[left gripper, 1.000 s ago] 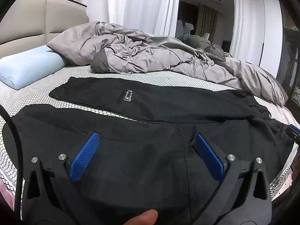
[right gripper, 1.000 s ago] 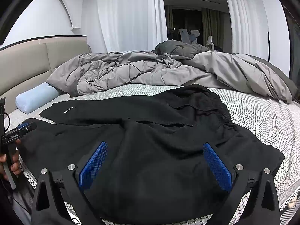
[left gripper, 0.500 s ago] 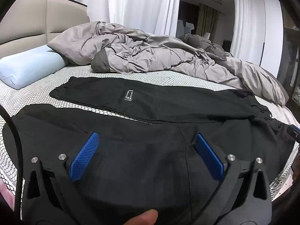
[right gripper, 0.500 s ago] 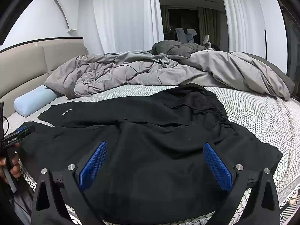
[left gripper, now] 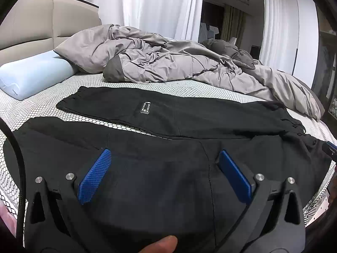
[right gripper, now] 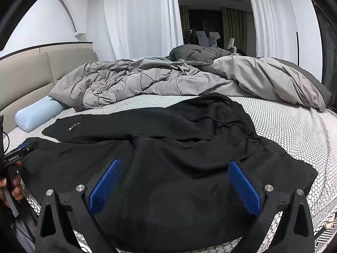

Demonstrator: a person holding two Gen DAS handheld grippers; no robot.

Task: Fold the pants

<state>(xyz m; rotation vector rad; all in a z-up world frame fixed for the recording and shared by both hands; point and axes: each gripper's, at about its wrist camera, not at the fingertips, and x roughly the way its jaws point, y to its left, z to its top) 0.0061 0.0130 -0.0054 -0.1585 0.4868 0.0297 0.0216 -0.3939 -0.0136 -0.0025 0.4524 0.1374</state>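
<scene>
Little has shifted: black fabric pants lie spread on the honeycomb-patterned mattress, both legs apart. Left gripper and right gripper hover, jaws spread; gripping the near edge evenly should fold leg over leg cleanly.

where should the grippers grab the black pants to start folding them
Probably the near leg's front edge: the left gripper near the cuff, the right gripper near the waistband, both from the bed's near side. The pants lie flat, legs side by side, so that leg can flip over.
</scene>
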